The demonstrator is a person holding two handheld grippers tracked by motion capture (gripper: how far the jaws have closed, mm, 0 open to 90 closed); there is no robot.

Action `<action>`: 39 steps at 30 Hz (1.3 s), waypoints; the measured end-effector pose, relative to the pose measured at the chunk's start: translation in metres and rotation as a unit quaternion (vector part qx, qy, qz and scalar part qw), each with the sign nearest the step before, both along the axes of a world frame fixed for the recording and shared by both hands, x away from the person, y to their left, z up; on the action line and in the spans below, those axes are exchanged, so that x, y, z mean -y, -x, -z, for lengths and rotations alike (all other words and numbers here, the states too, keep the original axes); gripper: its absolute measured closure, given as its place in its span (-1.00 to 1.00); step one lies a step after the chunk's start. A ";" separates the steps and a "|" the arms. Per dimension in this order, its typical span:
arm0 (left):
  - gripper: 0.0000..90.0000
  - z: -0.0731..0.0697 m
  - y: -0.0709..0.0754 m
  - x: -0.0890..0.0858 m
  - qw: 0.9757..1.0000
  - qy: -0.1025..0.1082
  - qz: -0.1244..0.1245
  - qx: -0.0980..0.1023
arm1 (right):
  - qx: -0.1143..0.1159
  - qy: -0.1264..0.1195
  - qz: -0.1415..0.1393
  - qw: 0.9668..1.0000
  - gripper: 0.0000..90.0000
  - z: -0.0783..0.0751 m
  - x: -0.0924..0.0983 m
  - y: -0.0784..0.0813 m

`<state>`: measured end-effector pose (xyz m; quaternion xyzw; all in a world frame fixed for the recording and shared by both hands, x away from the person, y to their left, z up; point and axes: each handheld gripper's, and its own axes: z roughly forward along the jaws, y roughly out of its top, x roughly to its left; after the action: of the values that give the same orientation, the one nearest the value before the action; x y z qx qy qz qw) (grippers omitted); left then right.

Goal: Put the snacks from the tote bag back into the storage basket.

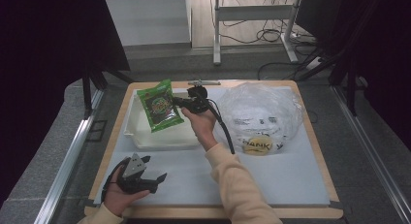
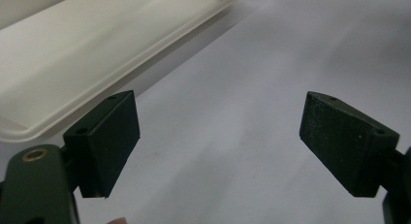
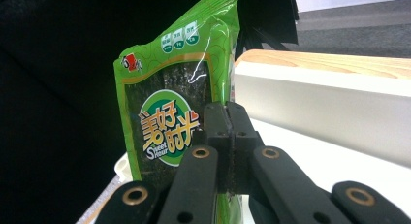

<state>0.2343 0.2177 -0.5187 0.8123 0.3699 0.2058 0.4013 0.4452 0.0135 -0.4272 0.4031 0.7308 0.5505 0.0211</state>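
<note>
A green snack packet (image 1: 157, 106) with a round label hangs over the white tray (image 1: 140, 139) at the table's back left. My right gripper (image 1: 178, 102) is shut on the packet's edge and reaches in from the right. In the right gripper view the jaws (image 3: 226, 118) are pressed together on the packet (image 3: 169, 103), which stands upright in front of the tray's wall (image 3: 315, 98). My left gripper (image 1: 156, 168) rests in the hand at the front left of the mat, open and with nothing between its jaws. Its wide gap (image 2: 220, 136) shows bare mat, with the tray's rim (image 2: 72, 64) beside it.
A crumpled clear plastic bag (image 1: 261, 112) lies at the back right of the mat, with a yellow item (image 1: 257, 145) inside near its front. The white mat (image 1: 271, 175) sits on a wooden board. A desk frame and cables stand on the floor behind.
</note>
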 end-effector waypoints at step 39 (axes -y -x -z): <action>-0.68 0.000 0.000 0.001 1.000 0.005 0.005 0.000 | -0.040 0.024 0.030 0.998 1.00 0.050 -0.054 -0.012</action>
<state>0.2342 0.2170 -0.5183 0.8122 0.3671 0.2020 0.4059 0.4572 0.0679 -0.4776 0.4461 0.7318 0.5150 0.0179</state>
